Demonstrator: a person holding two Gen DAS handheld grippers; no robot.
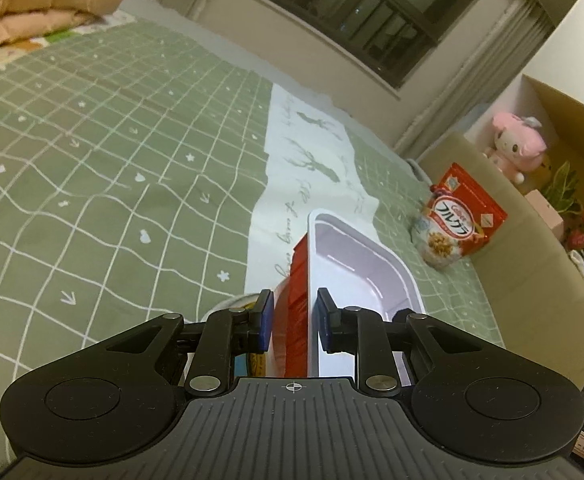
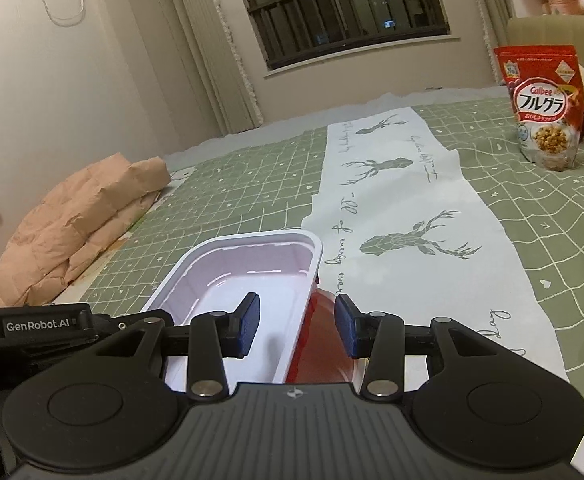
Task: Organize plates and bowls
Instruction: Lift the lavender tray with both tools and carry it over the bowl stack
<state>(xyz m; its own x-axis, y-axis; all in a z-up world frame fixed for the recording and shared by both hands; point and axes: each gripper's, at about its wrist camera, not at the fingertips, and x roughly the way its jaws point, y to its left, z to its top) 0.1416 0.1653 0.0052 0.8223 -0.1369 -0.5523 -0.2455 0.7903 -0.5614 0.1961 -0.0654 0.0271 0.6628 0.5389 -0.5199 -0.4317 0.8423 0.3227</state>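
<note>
White rectangular tub (image 1: 362,264), red outside, sits on the white deer cloth (image 2: 404,208) w/ a red bowl (image 2: 324,348) beside it. Left gripper (image 1: 290,320) pinches the tub's wall; right gripper (image 2: 296,330) straddles its other wall, pads apart. Green checked bedspread (image 1: 111,184), cereal bag (image 2: 544,108) far right, window (image 2: 344,4) beyond.
</note>
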